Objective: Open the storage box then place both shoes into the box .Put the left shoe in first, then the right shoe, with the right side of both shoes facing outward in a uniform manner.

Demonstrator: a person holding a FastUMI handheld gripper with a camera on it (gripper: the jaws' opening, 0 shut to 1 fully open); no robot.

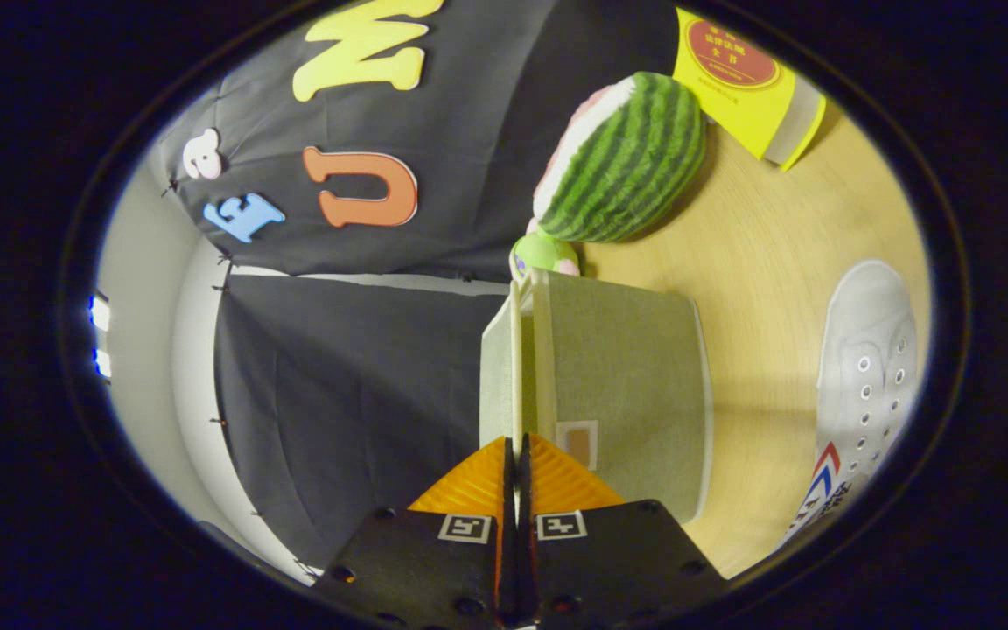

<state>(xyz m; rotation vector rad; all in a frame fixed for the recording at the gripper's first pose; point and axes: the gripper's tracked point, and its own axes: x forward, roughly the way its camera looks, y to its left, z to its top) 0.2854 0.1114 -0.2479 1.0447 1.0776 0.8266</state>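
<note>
Jaws nearly closed, and the gripper (517, 459) is pinching the thin pale lid (517, 367) edge-on between its orange fingers (469, 486) — a grip that looks meant to swing the lid clear of the box (618, 394). The camera is rolled sideways, so the table (766, 262) stands upright beside the box. One white shoe (867, 376) lies on the table past the box, not yet loaded. Beyond the box: one watermelon toy (635, 162), one small green toy (543, 254) touching the box's far end, one yellow book (745, 83).

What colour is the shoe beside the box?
White shoe, with a red and blue mark, in the gripper view.
</note>
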